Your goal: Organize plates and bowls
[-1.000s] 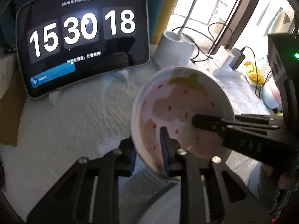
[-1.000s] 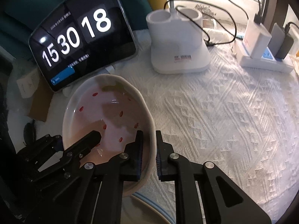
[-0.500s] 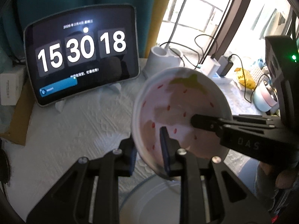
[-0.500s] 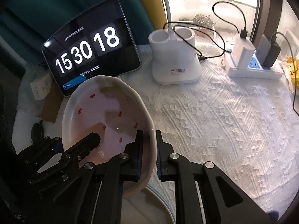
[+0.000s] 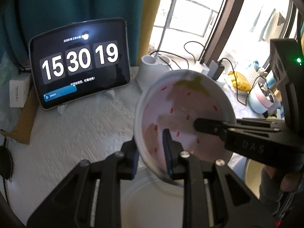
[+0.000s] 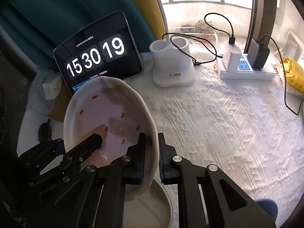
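Strawberry bowl (image 5: 182, 112), one only: pink inside, red seeds, green leaf patch at the far rim, held tilted in the air above the white tablecloth (image 6: 218, 117). Beneath it one pale plate (image 6: 150, 209) (only partly seen under the fingers). Two grippers, both clamped on that bowl's rim. Left gripper (image 5: 150, 152): nearly closed, one pad inside the bowl, the other outside against the wall. Right gripper (image 6: 152, 150): closed tighter still, rim pinched between its blue pads. Behind: one tablet clock (image 6: 96, 57) reading 15 30 19, one white lamp base (image 6: 172, 66), one power strip (image 6: 247, 70) carrying three plugged chargers.
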{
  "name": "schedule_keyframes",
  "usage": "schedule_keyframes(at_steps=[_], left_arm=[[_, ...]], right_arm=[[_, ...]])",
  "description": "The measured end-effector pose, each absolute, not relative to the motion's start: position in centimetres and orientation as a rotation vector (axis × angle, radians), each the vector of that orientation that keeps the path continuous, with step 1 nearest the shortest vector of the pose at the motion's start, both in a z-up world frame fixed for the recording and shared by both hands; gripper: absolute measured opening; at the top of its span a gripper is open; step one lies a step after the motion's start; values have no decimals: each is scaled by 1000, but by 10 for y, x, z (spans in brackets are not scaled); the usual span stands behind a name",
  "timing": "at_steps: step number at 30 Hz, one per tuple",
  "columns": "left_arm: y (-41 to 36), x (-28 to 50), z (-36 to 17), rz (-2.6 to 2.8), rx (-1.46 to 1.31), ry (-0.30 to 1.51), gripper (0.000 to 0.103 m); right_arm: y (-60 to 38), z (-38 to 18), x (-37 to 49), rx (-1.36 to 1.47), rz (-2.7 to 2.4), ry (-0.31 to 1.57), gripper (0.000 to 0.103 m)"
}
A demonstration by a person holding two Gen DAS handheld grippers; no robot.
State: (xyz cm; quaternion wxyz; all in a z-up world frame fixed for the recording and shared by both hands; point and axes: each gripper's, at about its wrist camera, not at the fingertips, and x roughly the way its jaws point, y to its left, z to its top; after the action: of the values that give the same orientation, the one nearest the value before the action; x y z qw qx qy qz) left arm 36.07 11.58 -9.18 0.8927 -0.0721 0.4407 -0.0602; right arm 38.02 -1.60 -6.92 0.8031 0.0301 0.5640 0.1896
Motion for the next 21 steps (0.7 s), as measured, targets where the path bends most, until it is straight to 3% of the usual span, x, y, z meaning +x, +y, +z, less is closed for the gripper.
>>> schedule_keyframes(at_steps=[21], left_arm=[[69,326,-75,-161,-141,883,23]], right_arm=[[-56,-47,337,80,388,1181,13]])
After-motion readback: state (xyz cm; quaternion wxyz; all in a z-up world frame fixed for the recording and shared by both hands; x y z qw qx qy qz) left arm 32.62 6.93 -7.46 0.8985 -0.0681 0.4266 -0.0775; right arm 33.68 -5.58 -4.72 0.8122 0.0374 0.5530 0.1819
